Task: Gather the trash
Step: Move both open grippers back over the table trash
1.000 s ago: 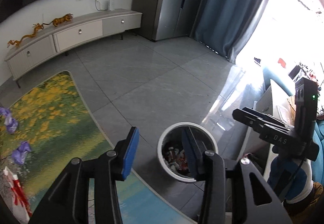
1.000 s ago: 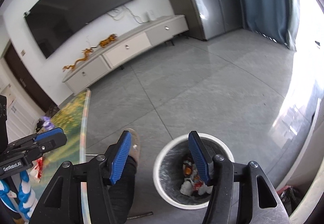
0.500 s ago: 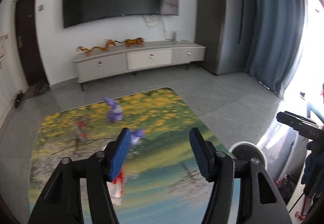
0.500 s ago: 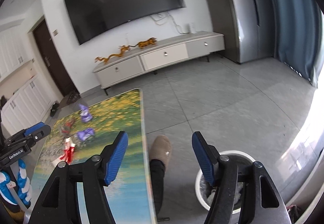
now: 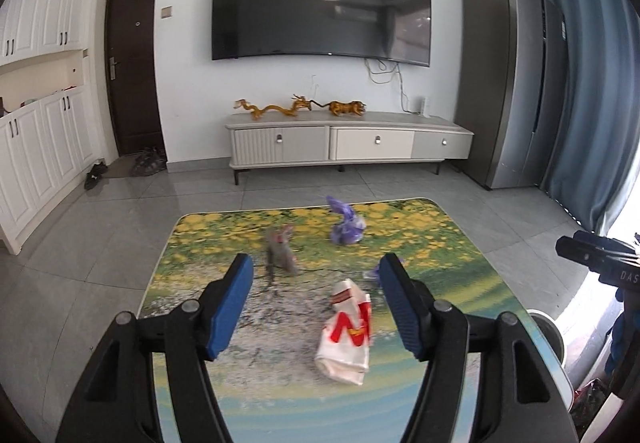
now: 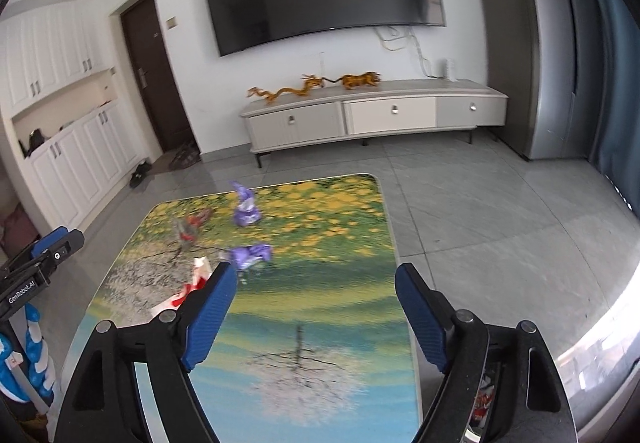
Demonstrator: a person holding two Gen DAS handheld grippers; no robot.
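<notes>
A low table with a yellow-green printed top holds the trash. A white and red paper bag lies nearest, between my left gripper's open blue pads. Behind it are a grey crumpled wrapper and purple wrappers. My left gripper is open and empty above the table. My right gripper is open and empty over the table; a purple wrapper lies just beyond its left pad, another farther back, and the paper bag is partly hidden.
A white trash bin stands on the floor at the table's right edge; its rim and contents show under my right gripper. A TV cabinet and wall TV are at the back. Grey tiled floor surrounds the table.
Both grippers have swung up and left from above the trash bin to face the table top. Both stay open and empty.
</notes>
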